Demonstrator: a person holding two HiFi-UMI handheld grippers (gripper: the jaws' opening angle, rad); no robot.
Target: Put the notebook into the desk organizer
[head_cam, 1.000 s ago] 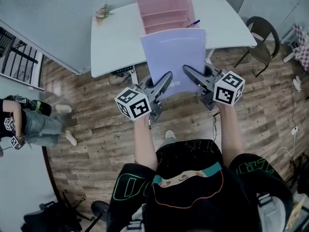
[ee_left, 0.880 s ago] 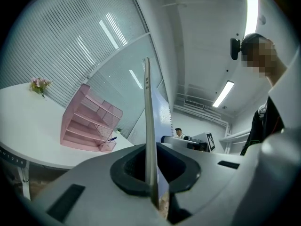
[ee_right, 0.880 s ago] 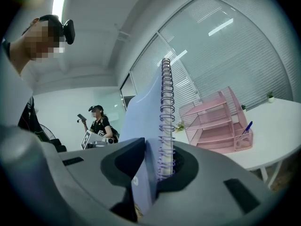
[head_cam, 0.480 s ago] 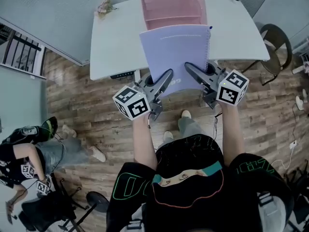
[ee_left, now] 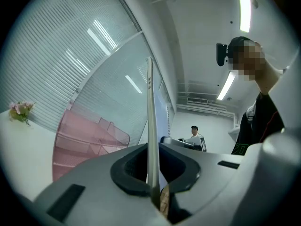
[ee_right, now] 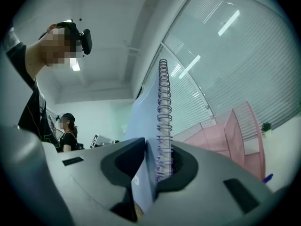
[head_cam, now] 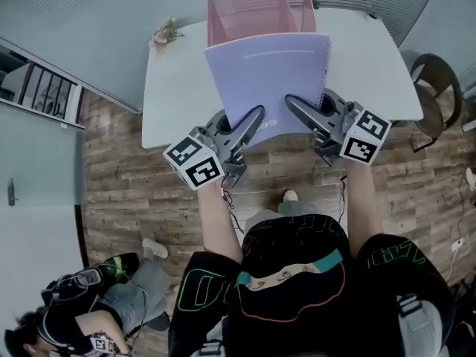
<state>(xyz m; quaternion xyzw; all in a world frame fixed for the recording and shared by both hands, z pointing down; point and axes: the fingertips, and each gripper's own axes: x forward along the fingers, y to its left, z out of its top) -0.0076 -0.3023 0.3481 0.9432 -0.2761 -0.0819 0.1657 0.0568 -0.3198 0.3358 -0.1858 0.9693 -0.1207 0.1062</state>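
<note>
One lilac notebook [head_cam: 268,73] is held up over the one white table [head_cam: 171,88], near side of the one pink organizer [head_cam: 256,10]. Two grippers pinch it: the left gripper [head_cam: 253,117] its plain left edge, the right gripper [head_cam: 294,106] its spiral right edge.

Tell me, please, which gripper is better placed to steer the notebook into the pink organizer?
Probably the right gripper: its jaws clamp the notebook at the stiff spiral binding. The left gripper pinches the loose-page side. The organizer stands straight ahead.
</note>
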